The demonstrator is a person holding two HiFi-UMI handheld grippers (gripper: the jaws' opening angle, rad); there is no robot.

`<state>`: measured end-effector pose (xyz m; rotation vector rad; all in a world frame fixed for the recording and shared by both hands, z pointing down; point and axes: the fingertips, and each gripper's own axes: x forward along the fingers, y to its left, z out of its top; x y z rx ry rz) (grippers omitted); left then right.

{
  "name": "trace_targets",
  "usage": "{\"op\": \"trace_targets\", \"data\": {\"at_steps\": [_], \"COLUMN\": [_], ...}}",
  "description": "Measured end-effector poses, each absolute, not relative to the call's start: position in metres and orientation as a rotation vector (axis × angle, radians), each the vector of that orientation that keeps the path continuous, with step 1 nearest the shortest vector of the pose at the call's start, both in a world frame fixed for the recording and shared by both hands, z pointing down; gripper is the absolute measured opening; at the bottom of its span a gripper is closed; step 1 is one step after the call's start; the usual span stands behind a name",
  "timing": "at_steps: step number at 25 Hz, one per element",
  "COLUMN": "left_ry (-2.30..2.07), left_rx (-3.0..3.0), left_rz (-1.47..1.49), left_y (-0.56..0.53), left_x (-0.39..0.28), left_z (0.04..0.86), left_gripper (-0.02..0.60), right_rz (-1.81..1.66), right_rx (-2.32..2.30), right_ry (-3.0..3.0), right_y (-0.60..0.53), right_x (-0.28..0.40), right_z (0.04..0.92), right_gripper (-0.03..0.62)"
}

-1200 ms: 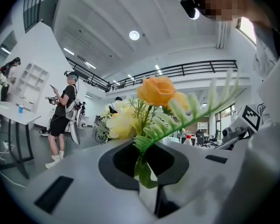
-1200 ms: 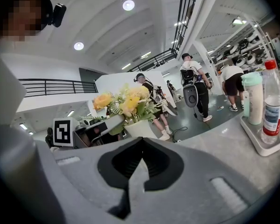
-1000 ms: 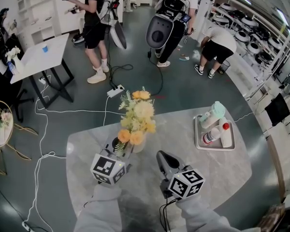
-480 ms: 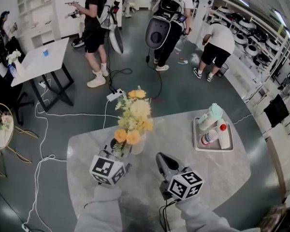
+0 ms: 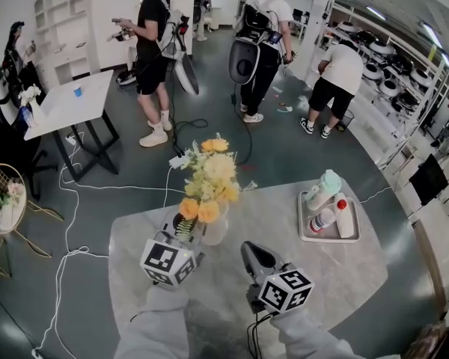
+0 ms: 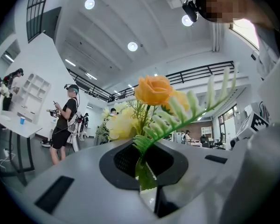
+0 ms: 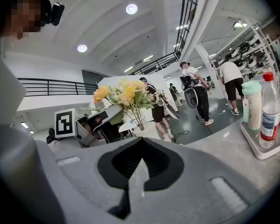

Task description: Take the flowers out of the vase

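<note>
The flowers (image 5: 212,179) stand in the white vase (image 5: 215,232) on the table (image 5: 344,279). My left gripper (image 5: 188,236) is clenched on a green stem (image 6: 144,171) of the bunch. My right gripper (image 5: 251,250), closed on nothing, is just beside the vase. Farther right, a tray (image 5: 305,226) holds three bottles (image 5: 325,189).

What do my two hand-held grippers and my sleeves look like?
The left hand-held gripper and right hand-held gripper are both grey, with tapered jaws lined by black ribbed pads. Each carries a white cube printed with black square markers. A black cable trails from the right one. The sleeves are light grey.
</note>
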<state>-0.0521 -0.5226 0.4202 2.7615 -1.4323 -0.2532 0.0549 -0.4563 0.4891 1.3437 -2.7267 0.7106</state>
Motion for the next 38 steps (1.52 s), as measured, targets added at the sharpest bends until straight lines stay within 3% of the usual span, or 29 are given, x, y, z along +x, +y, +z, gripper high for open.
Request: {"op": "trace_targets", "data": {"at_steps": [38], "left_ry": [-1.511], "left_rx": [2.906], "left_rz": [-0.401], "left_y": [-0.409], "left_x": [-0.069], "left_z": [0.280], "left_gripper": [0.026], "right_rz": [0.617], "right_rx": [1.337], "right_ry": [-2.843], "right_y": [-0.351], "right_x": [0.024], "right_z": [0.429], "right_gripper": [0.000]}}
